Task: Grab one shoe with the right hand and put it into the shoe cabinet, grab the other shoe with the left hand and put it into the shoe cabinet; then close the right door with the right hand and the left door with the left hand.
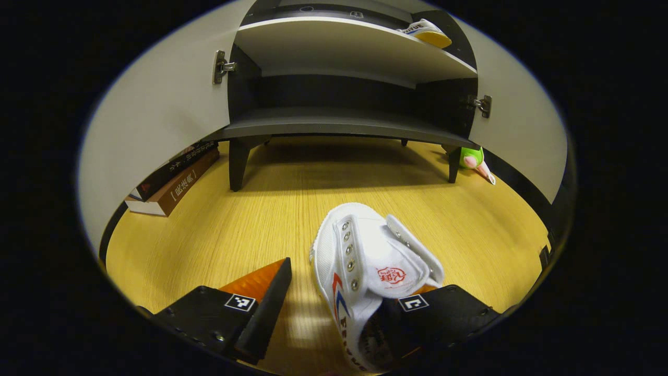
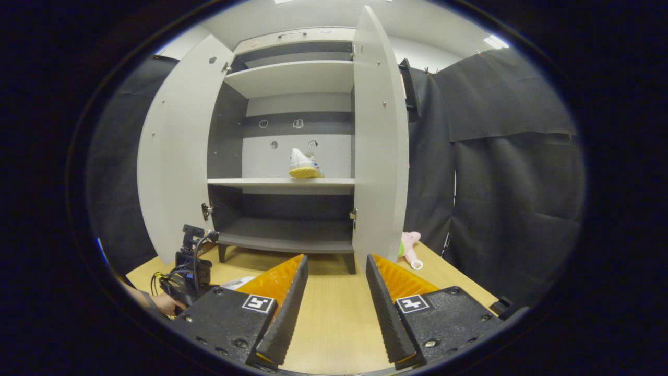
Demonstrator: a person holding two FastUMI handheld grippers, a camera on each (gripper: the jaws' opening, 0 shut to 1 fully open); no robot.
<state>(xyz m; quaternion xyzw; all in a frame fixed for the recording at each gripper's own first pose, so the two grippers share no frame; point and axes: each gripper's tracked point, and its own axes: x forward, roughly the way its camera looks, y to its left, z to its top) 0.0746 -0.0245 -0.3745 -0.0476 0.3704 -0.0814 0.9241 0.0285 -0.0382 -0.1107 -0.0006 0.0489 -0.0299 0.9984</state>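
One shoe shelved, one still on the table.

Left of the cabinet (image 1: 334,125) lie books (image 1: 175,183); in front of it sits the white shoe (image 1: 365,271), with the left gripper (image 1: 339,308) wide open: one finger seems inside the collar, the other off its side. Judged best: centre the collar wall between both fingers before squeezing, then lift level. Right of the cabinet lies a toy (image 1: 472,159). From the right gripper view comes the whole cabinet, both doors open, the shelved shoe (image 2: 304,164) on the middle shelf, and the right gripper (image 2: 334,308) open, empty, well back.
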